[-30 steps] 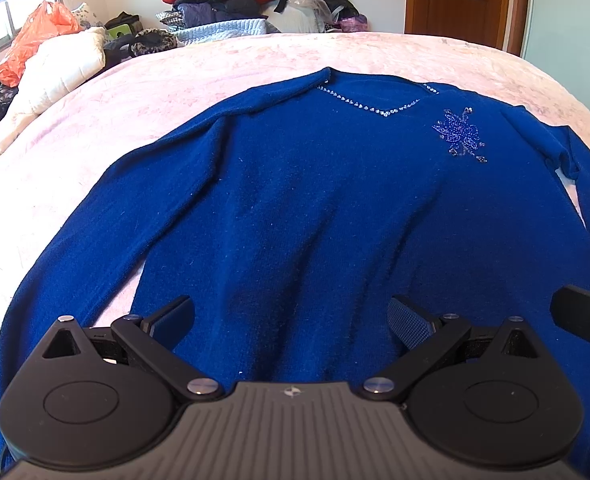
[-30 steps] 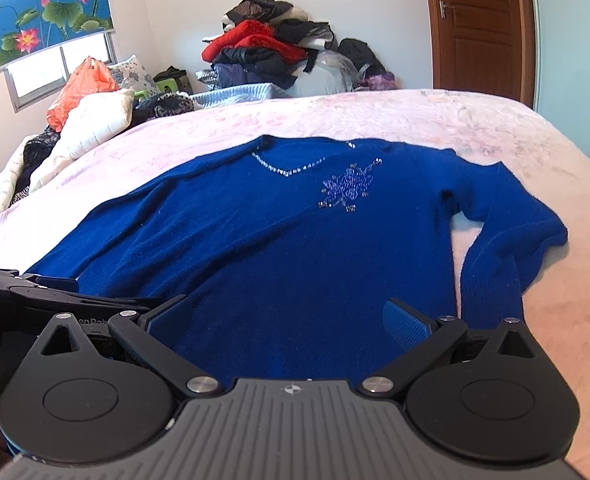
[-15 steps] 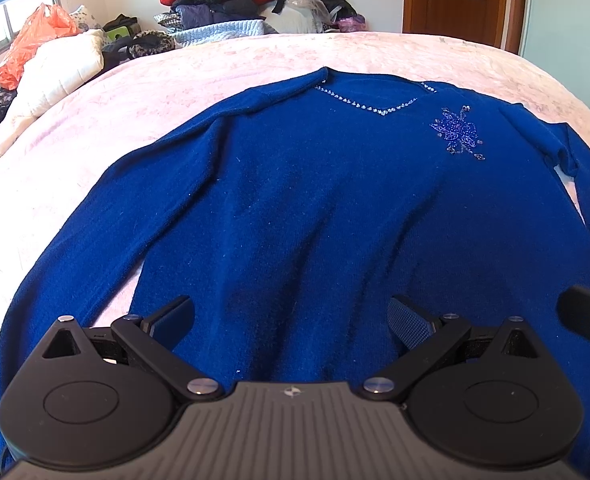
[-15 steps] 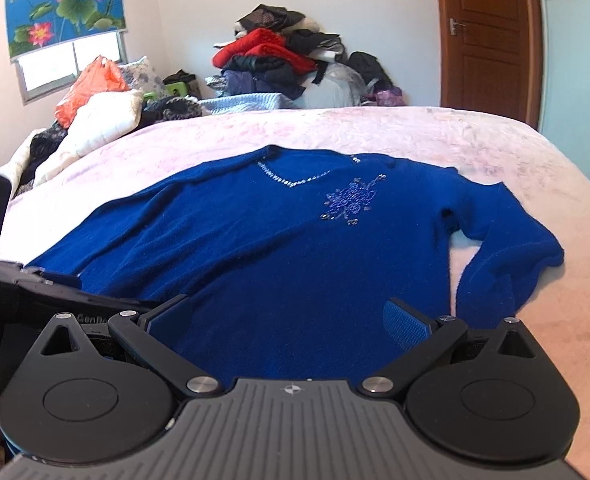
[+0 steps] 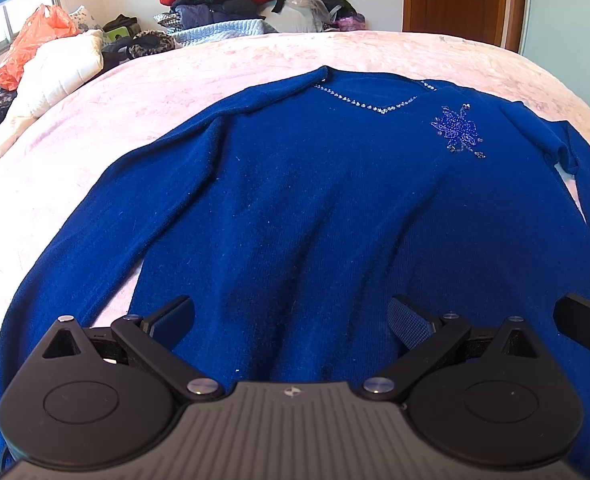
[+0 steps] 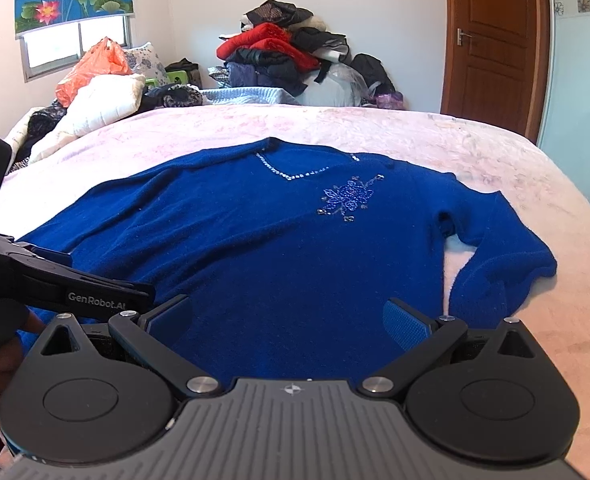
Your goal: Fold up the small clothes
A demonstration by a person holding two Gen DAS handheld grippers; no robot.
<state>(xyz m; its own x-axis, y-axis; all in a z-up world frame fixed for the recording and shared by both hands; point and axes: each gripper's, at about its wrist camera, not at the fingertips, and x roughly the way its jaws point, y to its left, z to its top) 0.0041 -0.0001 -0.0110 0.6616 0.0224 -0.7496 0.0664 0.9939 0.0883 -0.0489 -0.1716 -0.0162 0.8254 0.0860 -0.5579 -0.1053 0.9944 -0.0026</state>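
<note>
A royal-blue knitted sweater [image 5: 303, 200] [image 6: 271, 248] lies face up and spread flat on the pink bed, with a beaded V-neck and a beaded flower on the chest. Its left sleeve [image 5: 95, 232] stretches down along the bed. The right sleeve [image 6: 495, 264] is bent back toward the hem. My left gripper [image 5: 291, 320] hovers open over the hem, with nothing between its fingers. Over the hem's right part, my right gripper [image 6: 287, 320] is also open and empty. The left tool's body [image 6: 75, 284] shows at the right wrist view's left edge.
The pink bedspread [image 6: 535, 184] surrounds the sweater. A heap of clothes [image 6: 287, 56] sits at the bed's far side. White bedding and an orange bag [image 6: 95, 68] lie at the far left under a window. A wooden door [image 6: 495, 40] stands at the far right.
Both grippers stay open over the hem. The right wrist view has tilted upward and pulled back slightly, showing more wall. The left view has barely shifted.
</note>
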